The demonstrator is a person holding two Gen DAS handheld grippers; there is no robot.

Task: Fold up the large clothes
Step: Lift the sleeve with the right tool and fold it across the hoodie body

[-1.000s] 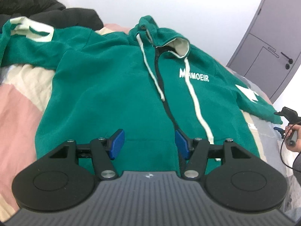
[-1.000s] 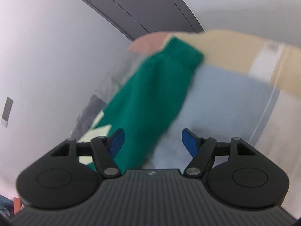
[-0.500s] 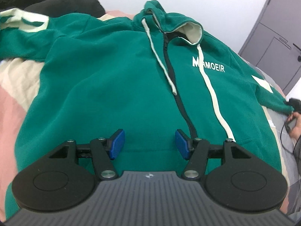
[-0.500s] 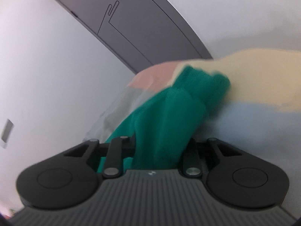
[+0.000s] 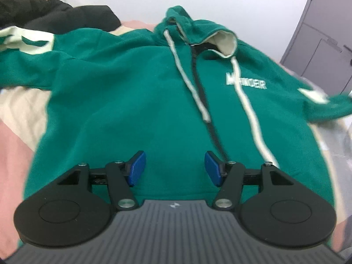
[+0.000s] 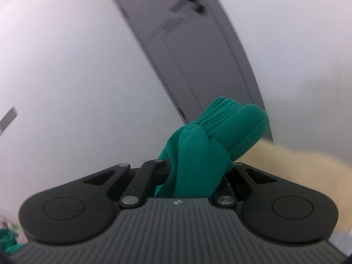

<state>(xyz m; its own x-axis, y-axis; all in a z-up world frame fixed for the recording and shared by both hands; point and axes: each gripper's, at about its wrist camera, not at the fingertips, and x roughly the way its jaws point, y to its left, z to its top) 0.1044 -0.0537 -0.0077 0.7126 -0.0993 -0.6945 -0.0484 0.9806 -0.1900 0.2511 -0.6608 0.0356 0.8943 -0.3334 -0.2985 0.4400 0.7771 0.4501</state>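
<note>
A: Hoodie [image 5: 136, 101], green, lies front-up and spread flat on the bed [image 5: 15, 145] ahead of you, hood at the far end, hem nearest your left tool [image 5: 175, 168].

B: Can you read anything on it?

A: White block lettering [image 5: 246, 83] sits on the chest, right of the black zipper [image 5: 204, 101]; it is too blurred for you to read. Two cream drawcords [image 5: 189, 83] run down from the hood, and pale patches mark both sleeves.

B: And the tools?

A: Your left tool hangs over the hem with its blue pads [image 5: 137, 168] apart, nothing between them. Your right tool [image 6: 193, 171] has just clenched, and it pinches the ribbed cuff [image 6: 231, 123] of the right sleeve, lifted clear of the bed.

B: What about the room?

A: You have bedding in pink, cream and pale grey blocks under the hoodie, a heap of black clothing [image 5: 55, 17] at the far left, a white wall [image 5: 253, 4] behind, and a grey door [image 6: 198, 44] with a dark handle on the right.
</note>
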